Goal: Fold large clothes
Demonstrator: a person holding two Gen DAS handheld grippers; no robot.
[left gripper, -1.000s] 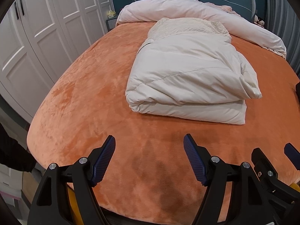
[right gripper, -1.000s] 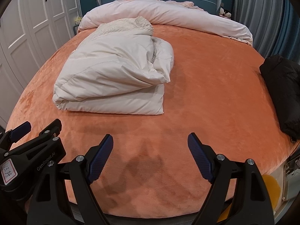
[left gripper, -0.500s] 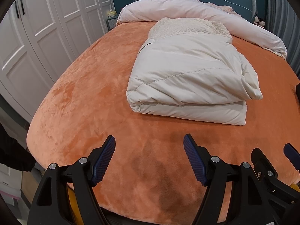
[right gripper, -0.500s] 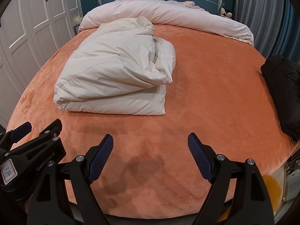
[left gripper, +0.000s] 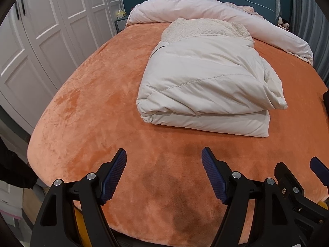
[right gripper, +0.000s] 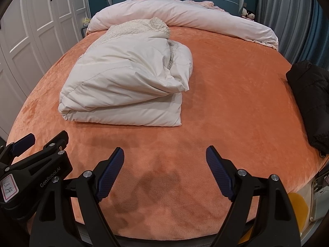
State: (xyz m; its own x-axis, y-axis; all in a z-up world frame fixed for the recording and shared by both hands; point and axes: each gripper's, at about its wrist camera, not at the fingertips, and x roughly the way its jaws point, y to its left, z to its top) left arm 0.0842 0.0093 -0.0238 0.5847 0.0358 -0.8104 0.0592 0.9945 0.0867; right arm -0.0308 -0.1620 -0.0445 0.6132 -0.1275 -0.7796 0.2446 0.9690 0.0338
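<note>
Both tools spread, left tool (left gripper: pixel 163 173), right tool (right gripper: pixel 165 170), black garment (right gripper: pixel 308 103) cut off

Minor drift only: both cameras shifted slightly, so the folded white coat (left gripper: pixel 207 86) sits a touch lower and further right in each view. In the right wrist view the black jacket (right gripper: pixel 310 103) also edged right.
</note>
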